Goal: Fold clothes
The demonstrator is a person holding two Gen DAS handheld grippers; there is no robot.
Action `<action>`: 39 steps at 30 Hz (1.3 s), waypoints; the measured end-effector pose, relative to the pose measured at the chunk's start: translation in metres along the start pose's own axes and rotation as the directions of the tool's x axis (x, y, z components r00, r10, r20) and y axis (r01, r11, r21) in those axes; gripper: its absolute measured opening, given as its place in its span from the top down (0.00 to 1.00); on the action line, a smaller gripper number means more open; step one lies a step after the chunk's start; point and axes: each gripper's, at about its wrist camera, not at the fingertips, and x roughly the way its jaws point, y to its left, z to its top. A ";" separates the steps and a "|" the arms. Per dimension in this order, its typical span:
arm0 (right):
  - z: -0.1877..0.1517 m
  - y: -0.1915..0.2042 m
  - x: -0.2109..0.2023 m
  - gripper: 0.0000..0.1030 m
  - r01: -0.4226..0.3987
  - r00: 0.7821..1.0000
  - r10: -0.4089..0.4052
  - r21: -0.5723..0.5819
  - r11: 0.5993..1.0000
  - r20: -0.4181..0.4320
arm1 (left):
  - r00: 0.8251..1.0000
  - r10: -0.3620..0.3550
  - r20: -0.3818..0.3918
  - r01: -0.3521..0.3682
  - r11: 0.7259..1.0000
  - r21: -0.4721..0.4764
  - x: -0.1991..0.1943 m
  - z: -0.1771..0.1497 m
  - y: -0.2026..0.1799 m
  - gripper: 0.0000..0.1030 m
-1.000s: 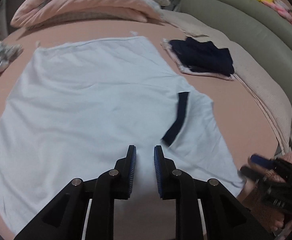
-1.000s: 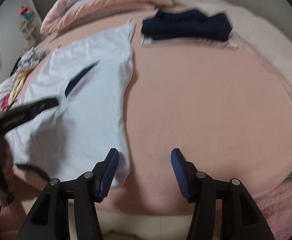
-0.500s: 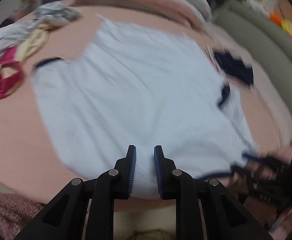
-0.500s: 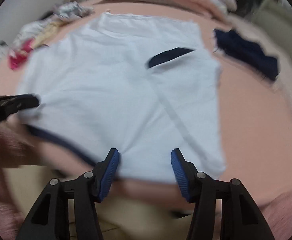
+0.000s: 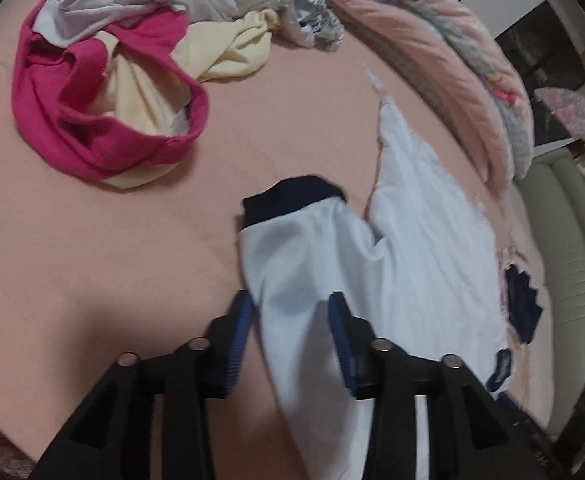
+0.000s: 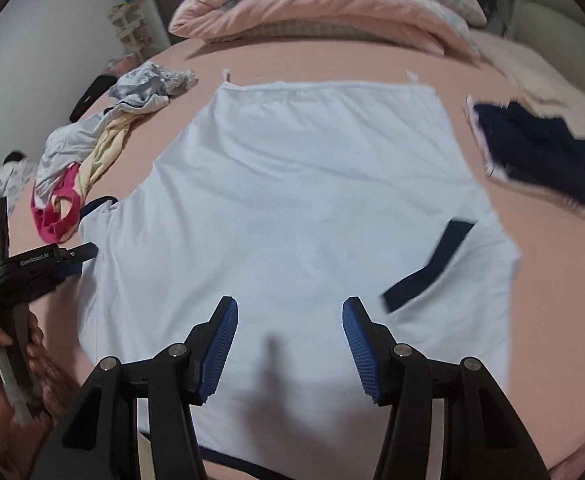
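1. Two grippers were in view, both with jaws apart and clamped on nothing; the left gripper (image 5: 290,320) stood low over the left sleeve (image 5: 304,240), the right gripper (image 6: 288,332) hung above the shirt's near middle.
2. One pale blue shirt (image 6: 292,208) lay spread flat on the pink bed sheet (image 6: 552,280), hem toward the far pillows, collar end toward the holder; probably smoothed out this way so that the sides could be turned in.
3. Right sleeve (image 6: 476,280), already laid inward over the body, its navy cuff (image 6: 432,264) slanting across the cloth; judged the first fold done.
4. Left sleeve, still lying outward, navy cuff at its far end; the left gripper's fingers straddled it near the shoulder, likely so as to pinch it and carry it inward to match.
5. One folded navy garment (image 6: 540,152), set apart to the right of the shirt; presumably a finished piece.
6. One heap of unfolded clothes (image 5: 140,68), magenta, cream and grey, well to the left; presumably awaiting their turn.
7. One stack of pink quilts (image 6: 324,4) at the far end of the bed.
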 end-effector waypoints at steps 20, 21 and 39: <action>0.019 -0.008 0.000 0.47 0.014 1.000 -0.014 0.030 0.999 -0.007 | 0.944 -0.003 -0.329 0.205 0.788 0.581 0.053 -0.055 -0.135 0.83; 0.025 -0.005 -0.001 0.47 0.012 1.000 -0.012 0.016 1.000 0.004 | 0.946 -0.041 -0.322 0.226 0.796 0.562 0.044 -0.050 -0.133 0.81; 0.065 0.091 0.077 0.47 0.192 0.977 -0.212 -0.290 0.937 -0.038 | 0.996 -0.024 -0.086 0.075 0.759 0.647 0.026 0.035 -0.060 0.75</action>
